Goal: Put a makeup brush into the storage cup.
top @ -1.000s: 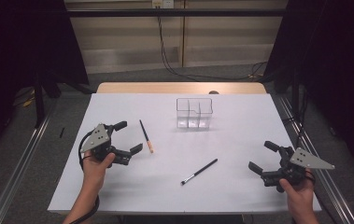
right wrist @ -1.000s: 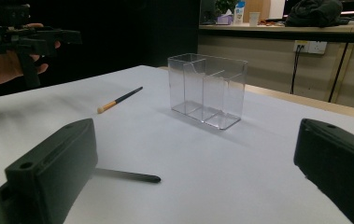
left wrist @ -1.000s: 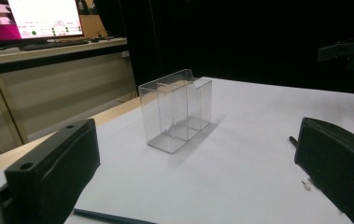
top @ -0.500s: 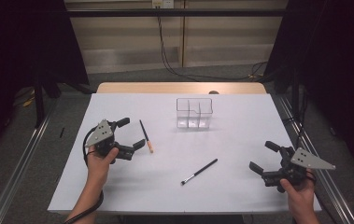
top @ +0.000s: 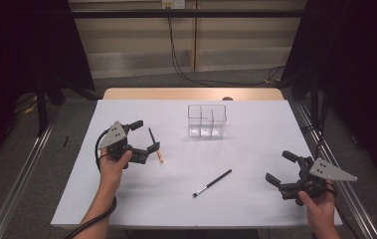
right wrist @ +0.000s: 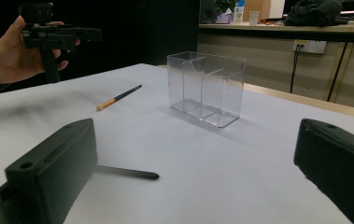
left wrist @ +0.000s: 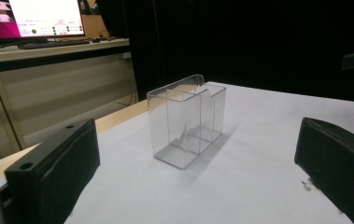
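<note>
A clear three-compartment box (top: pixel 207 120) stands empty at the table's far middle, also in the left gripper view (left wrist: pixel 186 121) and right gripper view (right wrist: pixel 207 88). A wooden-handled brush (top: pixel 155 144) lies left of it; my left gripper (top: pixel 145 136) hovers open with its jaws on either side of that brush. A black brush (top: pixel 212 182) lies flat in the near middle. My right gripper (top: pixel 279 167) is held open at the near right, apart from the black brush (right wrist: pixel 128 172), nothing between its jaws.
The white table cover (top: pixel 255 149) ends at a wooden strip (top: pixel 191 93) at the far edge. Metal rails (top: pixel 22 169) run along both sides. Bare surface lies between the box and the black brush.
My left gripper has moved a little forward and right, closing in over the wooden-handled brush. The right gripper has barely shifted. Both brushes and the box stay put.
</note>
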Motion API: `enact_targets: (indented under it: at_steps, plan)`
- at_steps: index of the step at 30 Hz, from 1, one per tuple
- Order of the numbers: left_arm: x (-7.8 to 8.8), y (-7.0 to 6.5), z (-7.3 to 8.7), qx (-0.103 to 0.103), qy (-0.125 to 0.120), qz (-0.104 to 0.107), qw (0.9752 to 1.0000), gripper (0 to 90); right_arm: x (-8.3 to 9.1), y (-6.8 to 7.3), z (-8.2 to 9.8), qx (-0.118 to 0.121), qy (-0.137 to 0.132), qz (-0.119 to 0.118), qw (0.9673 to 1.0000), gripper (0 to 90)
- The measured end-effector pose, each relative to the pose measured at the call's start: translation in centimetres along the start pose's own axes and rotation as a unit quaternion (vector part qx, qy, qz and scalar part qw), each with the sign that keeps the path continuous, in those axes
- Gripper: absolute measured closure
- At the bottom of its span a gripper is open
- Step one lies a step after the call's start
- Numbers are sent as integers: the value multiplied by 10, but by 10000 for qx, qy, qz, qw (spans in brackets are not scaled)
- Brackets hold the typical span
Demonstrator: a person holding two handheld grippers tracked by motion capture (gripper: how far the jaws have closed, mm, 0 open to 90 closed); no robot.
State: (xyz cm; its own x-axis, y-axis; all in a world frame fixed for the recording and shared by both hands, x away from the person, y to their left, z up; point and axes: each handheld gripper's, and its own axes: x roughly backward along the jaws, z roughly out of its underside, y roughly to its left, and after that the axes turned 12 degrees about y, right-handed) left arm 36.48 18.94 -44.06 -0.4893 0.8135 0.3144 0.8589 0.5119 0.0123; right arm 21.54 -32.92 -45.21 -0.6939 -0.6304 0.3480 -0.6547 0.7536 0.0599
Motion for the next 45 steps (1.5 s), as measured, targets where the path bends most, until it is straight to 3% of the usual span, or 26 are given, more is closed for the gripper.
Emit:
enact_targets:
  at_steps: [30, 45]
  plan:
    - [-38, 22, 3, 83, 323, 22, 9994, 0, 1, -1, 2, -3, 31, -28, 10000, 0]
    - [-52, 32, 6, 45, 777, -10, 9970, 0, 0, -1, 2, 26, 47, -62, 10000, 0]
